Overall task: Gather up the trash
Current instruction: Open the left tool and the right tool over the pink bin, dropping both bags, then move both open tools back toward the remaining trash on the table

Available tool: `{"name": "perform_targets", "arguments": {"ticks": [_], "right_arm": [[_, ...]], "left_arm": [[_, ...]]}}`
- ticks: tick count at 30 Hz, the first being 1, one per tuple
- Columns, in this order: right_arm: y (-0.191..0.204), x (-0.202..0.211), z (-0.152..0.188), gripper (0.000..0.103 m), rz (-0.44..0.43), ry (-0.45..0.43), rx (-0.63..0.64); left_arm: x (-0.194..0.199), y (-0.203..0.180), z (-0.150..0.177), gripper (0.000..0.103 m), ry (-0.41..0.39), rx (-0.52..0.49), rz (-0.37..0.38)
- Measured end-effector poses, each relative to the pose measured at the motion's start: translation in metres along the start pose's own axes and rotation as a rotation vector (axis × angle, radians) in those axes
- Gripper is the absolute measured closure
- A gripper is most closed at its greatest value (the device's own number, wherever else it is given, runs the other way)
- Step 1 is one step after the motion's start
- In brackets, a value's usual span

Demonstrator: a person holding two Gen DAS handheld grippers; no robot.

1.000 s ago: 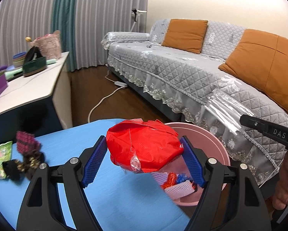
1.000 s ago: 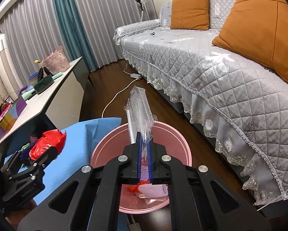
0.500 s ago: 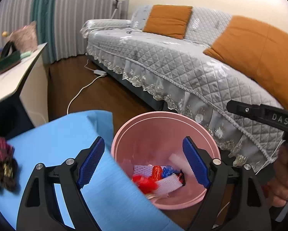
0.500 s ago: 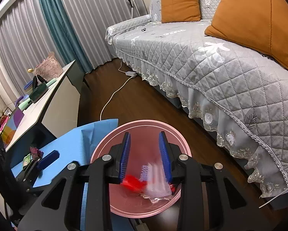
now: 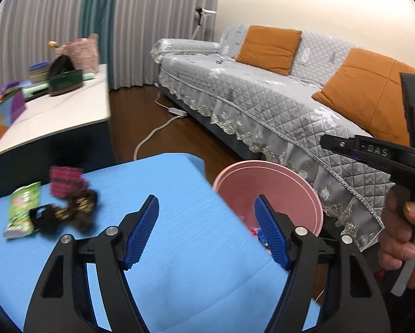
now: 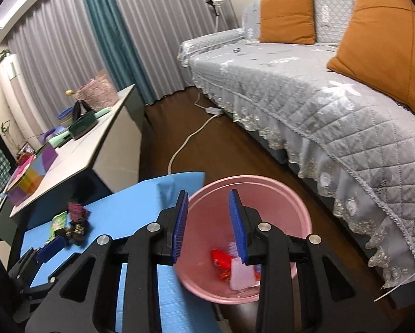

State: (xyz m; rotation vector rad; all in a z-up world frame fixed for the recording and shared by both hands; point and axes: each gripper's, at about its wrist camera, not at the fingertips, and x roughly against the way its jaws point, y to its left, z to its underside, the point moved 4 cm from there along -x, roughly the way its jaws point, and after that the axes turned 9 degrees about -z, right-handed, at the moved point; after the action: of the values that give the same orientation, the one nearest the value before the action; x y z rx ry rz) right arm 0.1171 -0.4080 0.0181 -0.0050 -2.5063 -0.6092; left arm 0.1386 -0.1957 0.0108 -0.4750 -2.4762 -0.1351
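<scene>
A pink bin [image 6: 288, 208] stands on the floor beside a blue table [image 5: 163, 194]; red and white trash [image 6: 235, 266] lies inside it. My right gripper [image 6: 210, 227] is open and empty above the bin. My left gripper [image 5: 207, 233] is open and empty over the table's right edge, next to the bin [image 5: 265, 177]. On the table's left lie a green wrapper [image 5: 21, 208], a dark brown wrapper [image 5: 68, 213] and a magenta packet [image 5: 64, 180]. They also show in the right wrist view: the green wrapper [image 6: 58, 223] and dark wrapper [image 6: 75, 229].
A grey quilted sofa [image 5: 263, 94] with orange cushions [image 5: 265, 47] runs along the right. A white cabinet [image 5: 54, 116] with bags and boxes stands behind the table. A white cable [image 6: 190, 138] lies on the dark wood floor.
My left gripper let go of the red bag and my right let go of the clear plastic; both fell into the bin. The left gripper then swung left over the table.
</scene>
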Motion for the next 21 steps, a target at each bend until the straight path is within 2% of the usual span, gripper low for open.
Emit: {"name": "perform_targets", "arguments": {"ticks": [6,9,12,21], "right_arm": [[0.051,-0.009,0.011,0.071,-0.058,0.023,0.072],[0.073,-0.018,0.019,0.071,-0.079,0.043,0.105],[0.095,-0.032,0.028,0.071,-0.106,0.075,0.125],[0.153,-0.075,0.048,0.071,-0.216,0.142,0.142]], "left_arm": [[0.037,0.052,0.026,0.043,-0.024,0.054,-0.089],[0.042,0.082,0.038,0.045,-0.014,0.095,-0.151],[0.043,0.117,0.05,0.054,0.006,0.151,-0.209],[0.049,0.212,0.07,0.055,0.029,0.312,-0.352]]}}
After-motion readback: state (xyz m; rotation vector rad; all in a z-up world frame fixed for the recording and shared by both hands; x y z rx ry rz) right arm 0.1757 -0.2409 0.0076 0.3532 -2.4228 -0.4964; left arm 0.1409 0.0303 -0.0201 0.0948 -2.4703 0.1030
